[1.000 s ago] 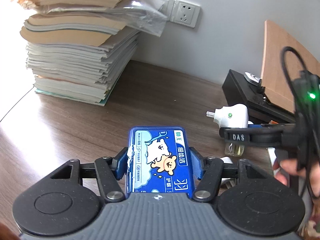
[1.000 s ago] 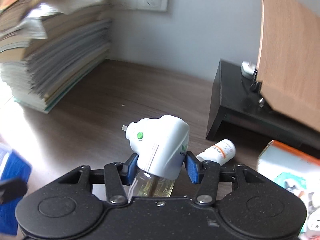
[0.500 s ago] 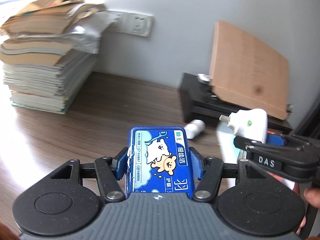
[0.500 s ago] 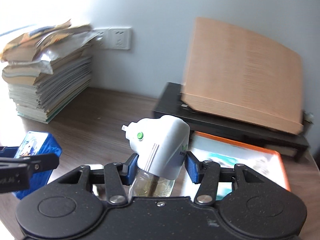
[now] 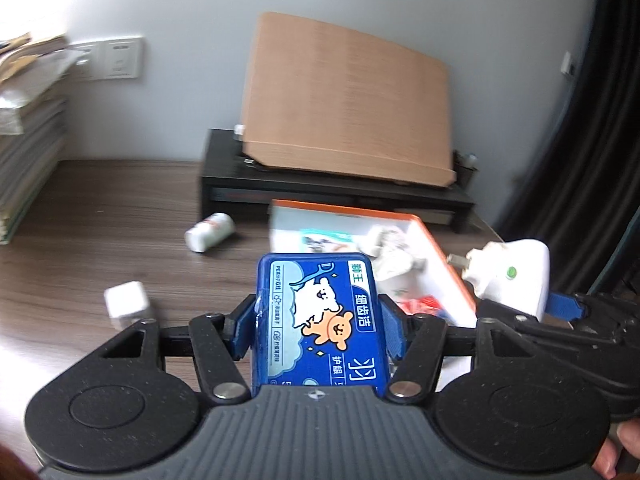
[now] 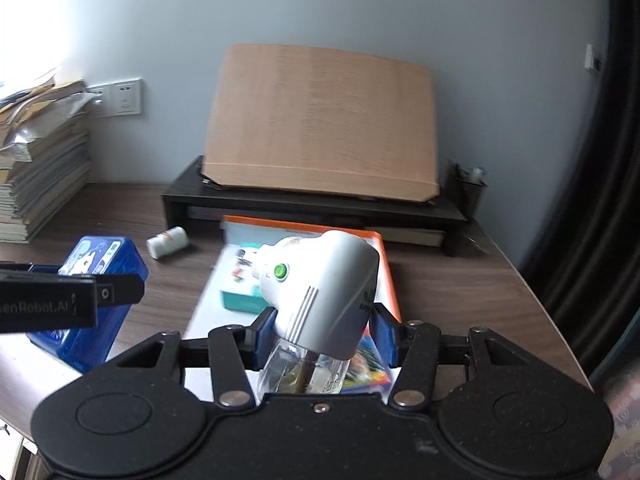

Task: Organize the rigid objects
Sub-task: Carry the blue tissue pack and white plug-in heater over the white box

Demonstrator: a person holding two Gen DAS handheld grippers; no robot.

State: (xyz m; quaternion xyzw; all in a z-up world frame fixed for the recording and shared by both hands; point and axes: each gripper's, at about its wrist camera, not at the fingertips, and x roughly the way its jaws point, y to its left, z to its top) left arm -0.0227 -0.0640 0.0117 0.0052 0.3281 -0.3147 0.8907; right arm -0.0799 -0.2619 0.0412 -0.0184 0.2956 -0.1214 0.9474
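— What's changed for us?

— We've swung off the book pile; the orange-rimmed tray [image 6: 390, 280] now sits at twelve o'clock, just ahead of both loads.

— And our grips?

— The left gripper [image 5: 316, 322] stays clamped on the blue floss box [image 5: 320, 320], the right gripper [image 6: 322, 334] on the white plug-in vaporizer [image 6: 320, 288] — both held above the desk [image 6: 460, 292]. We judge the drop-off comes next.

— Leftovers?

— A small white bottle [image 5: 209, 233] at eleven o'clock and a white cube [image 5: 127, 304] at nine.

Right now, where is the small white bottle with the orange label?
The small white bottle with the orange label lies on its side on the dark wooden desk, left of the orange-rimmed white tray and in front of the black monitor stand.
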